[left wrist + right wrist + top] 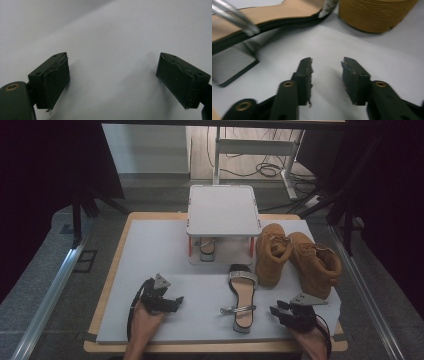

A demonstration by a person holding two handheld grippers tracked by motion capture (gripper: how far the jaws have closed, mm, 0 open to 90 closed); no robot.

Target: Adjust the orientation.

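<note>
Standing apart from everything, both grippers hold nothing: left gripper (176,301) wide, right gripper (274,310) half-closed near the sandal (243,296) on the table (150,250). Its mate (207,247) already sits in the rack (223,211); shelving looks half done.

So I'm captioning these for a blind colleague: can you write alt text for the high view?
A heeled sandal lies on a grey table mat between two hand-held tools, the left tool and the right tool, both empty. Behind it stands a small white two-tier rack with a matching sandal underneath, and a pair of tan boots sits to the right.
</note>
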